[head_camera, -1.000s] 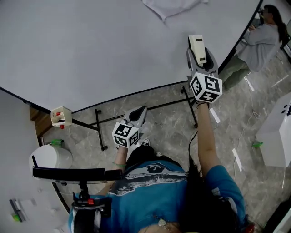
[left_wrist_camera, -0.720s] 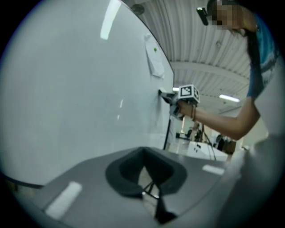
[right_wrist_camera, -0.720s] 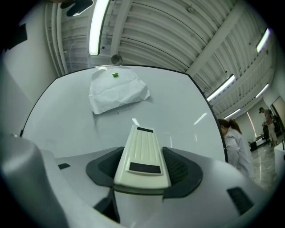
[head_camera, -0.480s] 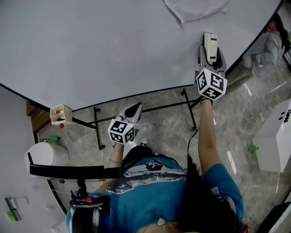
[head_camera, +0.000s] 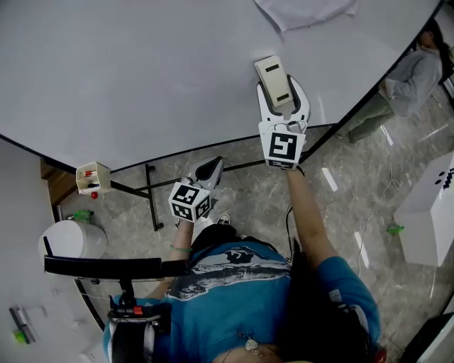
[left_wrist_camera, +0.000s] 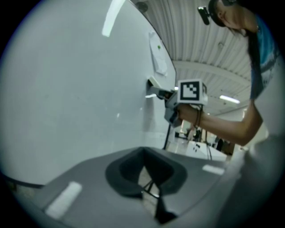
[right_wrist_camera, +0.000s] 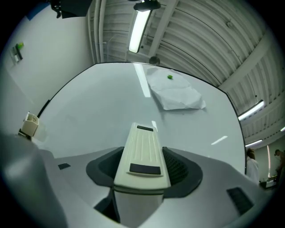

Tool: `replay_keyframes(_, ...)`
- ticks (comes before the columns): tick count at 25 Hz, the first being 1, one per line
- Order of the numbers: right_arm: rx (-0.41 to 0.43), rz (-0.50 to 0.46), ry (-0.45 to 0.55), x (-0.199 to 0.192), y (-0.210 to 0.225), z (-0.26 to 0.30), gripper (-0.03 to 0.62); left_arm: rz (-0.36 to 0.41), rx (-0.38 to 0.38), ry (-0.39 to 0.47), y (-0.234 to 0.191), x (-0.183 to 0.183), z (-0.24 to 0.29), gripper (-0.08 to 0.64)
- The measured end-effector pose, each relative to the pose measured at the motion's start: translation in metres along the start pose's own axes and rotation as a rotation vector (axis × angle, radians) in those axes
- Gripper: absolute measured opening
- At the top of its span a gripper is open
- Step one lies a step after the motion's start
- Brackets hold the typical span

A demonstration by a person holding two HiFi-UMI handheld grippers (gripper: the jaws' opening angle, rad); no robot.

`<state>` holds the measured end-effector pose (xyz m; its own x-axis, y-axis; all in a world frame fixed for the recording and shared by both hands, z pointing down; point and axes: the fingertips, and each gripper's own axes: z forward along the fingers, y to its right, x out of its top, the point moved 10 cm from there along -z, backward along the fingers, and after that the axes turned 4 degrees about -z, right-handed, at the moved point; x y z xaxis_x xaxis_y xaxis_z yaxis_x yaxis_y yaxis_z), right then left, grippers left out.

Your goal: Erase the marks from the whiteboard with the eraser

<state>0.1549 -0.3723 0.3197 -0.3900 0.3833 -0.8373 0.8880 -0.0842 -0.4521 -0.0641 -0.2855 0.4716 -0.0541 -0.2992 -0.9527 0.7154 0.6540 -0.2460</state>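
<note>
The cream eraser (head_camera: 275, 81) (right_wrist_camera: 142, 153) lies flat against the whiteboard (head_camera: 142, 78) (right_wrist_camera: 102, 107), near its lower right part. My right gripper (head_camera: 283, 99) (right_wrist_camera: 142, 171) is shut on the eraser, one jaw on each long side. I see no marks on the board around it. The left gripper (head_camera: 213, 169) (left_wrist_camera: 149, 189) hangs below the board's lower edge, shut and holding nothing. In the left gripper view the whiteboard (left_wrist_camera: 67, 98) fills the left, and the right gripper (left_wrist_camera: 156, 89) touches it at centre.
A white paper sheet (head_camera: 305, 13) (right_wrist_camera: 176, 93) is pinned near the board's top right with a green magnet (right_wrist_camera: 169, 76). A small marker box (head_camera: 94, 179) hangs at the board's lower left. The black stand (head_camera: 152, 205) is on the floor. A seated person (head_camera: 418, 64) is far right.
The right gripper has slid the eraser leftward across the board, away from its right edge. The left gripper has barely moved.
</note>
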Motion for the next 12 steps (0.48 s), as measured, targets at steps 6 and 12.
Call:
replay_keyframes(6, 0.175, -0.090, -0.009, 0.009, -0.061, -0.002, 0.264, -0.014, 0.037, 0.001, -0.003, -0.002, -0.004, 0.003)
replay_keyframes(12, 0.318, -0.181, 0.000, 0.007, -0.103, -0.004, 0.264, -0.021, 0.059, 0.004, -0.004, -0.005, -0.008, 0.003)
